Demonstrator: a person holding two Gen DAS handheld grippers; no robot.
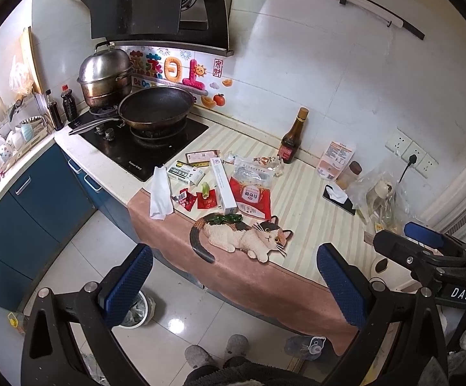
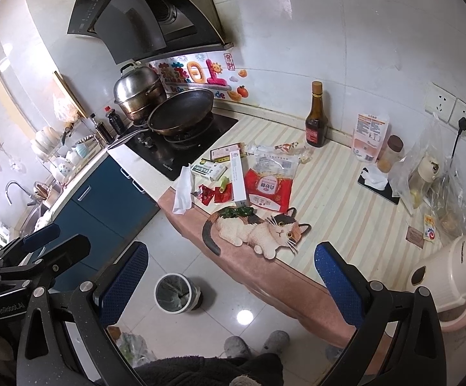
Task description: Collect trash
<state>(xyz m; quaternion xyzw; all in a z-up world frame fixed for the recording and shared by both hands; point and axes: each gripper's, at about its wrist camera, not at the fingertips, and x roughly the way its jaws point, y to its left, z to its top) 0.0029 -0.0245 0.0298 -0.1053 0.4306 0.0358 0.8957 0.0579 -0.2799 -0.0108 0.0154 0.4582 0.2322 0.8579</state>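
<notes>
Both grippers are hovering above the floor in front of the kitchen counter, each with its blue-padded jaws spread wide and nothing between them: the left gripper (image 1: 234, 284) is looking at the counter edge, and the right gripper (image 2: 231, 281) is hanging beside it, its fingers also showing at the right border of the left wrist view. The trash is lying in a loose cluster on the striped counter mat (image 1: 310, 199), between the black gas hob (image 1: 142, 148) and a dark sauce bottle (image 1: 292, 138) standing against the wall. A crumpled white tissue (image 1: 160, 197) is draping over the counter's front edge; just beside it are sitting small red wrappers (image 1: 197, 200), a green scrap (image 1: 205, 189), a green-and-white medicine box (image 1: 184, 173), a long white carton (image 1: 223, 185) and a red-and-clear plastic bag (image 1: 252, 189). A cat-shaped mat (image 1: 242, 236) is lying just in front of the pile, with a green wrapper (image 1: 224, 218) resting on its back. On the floor below, a small round trash bin (image 2: 176, 292) lined with a bag is standing near the cabinet. A frying pan (image 1: 155, 107) is sitting on the hob, a steel steamer pot (image 1: 105, 77) behind it.
</notes>
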